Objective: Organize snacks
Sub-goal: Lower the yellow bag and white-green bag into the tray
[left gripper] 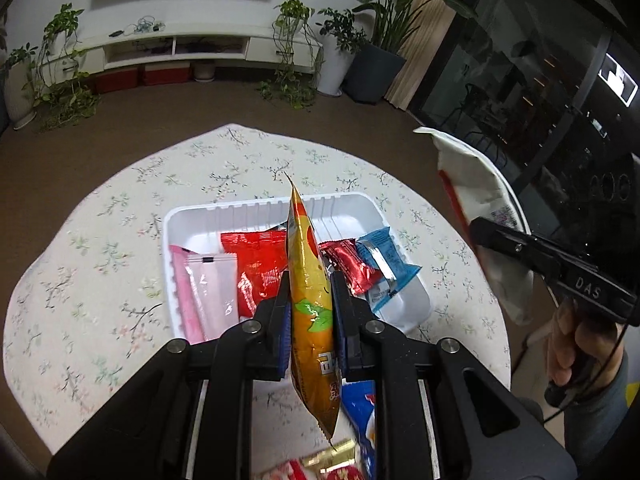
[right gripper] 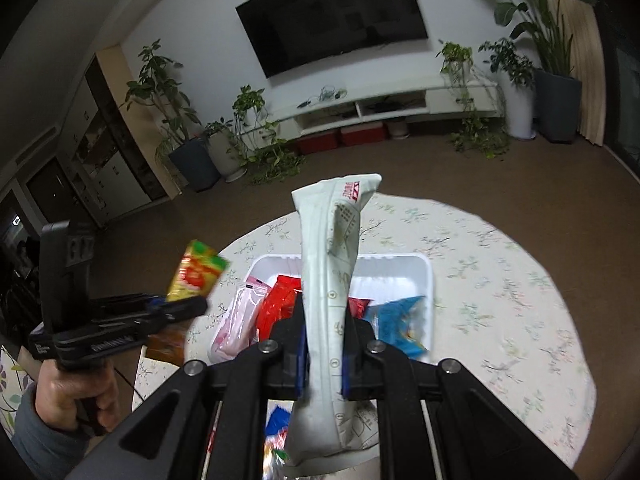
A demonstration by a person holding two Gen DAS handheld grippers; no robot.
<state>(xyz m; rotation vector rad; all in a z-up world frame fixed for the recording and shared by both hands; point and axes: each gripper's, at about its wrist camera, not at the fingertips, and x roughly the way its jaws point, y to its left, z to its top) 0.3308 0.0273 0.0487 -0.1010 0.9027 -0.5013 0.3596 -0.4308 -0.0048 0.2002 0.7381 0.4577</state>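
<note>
My left gripper is shut on a yellow-orange snack bag, held edge-on above the near side of a white tray. The tray holds a pink packet, a red packet, a small dark-red packet and a blue packet. My right gripper is shut on a long white snack bag, held upright above the tray. The left gripper with its bag shows at the left in the right wrist view. The right gripper with the white bag shows at the right in the left wrist view.
The tray sits on a round table with a floral cloth. More loose packets, blue and red-gold, lie on the table's near edge under the left gripper. Beyond are brown floor, potted plants and a TV cabinet.
</note>
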